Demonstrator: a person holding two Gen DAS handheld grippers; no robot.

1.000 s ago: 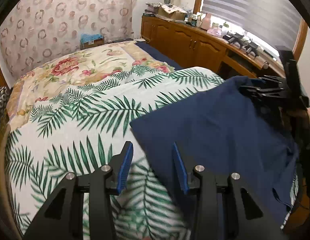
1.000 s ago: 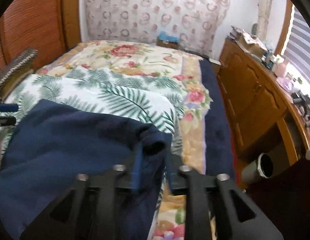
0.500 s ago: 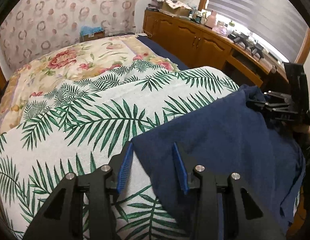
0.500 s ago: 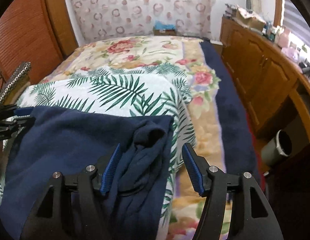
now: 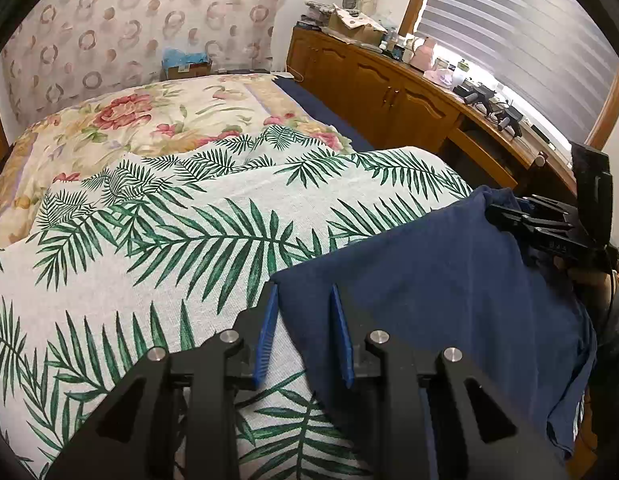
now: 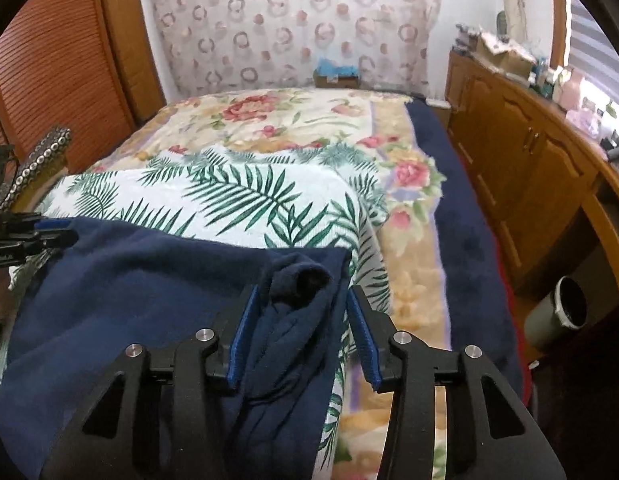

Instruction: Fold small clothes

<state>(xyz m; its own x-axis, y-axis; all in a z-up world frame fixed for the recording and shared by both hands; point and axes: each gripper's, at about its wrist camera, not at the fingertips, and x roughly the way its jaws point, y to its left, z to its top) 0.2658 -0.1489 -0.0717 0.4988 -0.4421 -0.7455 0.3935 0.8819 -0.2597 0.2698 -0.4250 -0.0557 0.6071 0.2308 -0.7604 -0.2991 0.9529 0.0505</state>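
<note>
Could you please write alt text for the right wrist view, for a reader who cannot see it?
The right hand-held gripper is closing its blue pads around a bunched corner of a navy garment spread on a palm-leaf blanket on a bed. The left hand-held gripper reaches the garment's far corner; wooden cabinets stand right.

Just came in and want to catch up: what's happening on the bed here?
A person is folding a navy garment spread on a palm-leaf cover on the bed, with a two-finger tool in each hand. The left tool is at the garment's near-left corner, its jaws closing with the cloth edge between them. The right tool straddles the bunched sleeve at the opposite corner, its jaws also closing. Neither visibly pinches the cloth yet.
</note>
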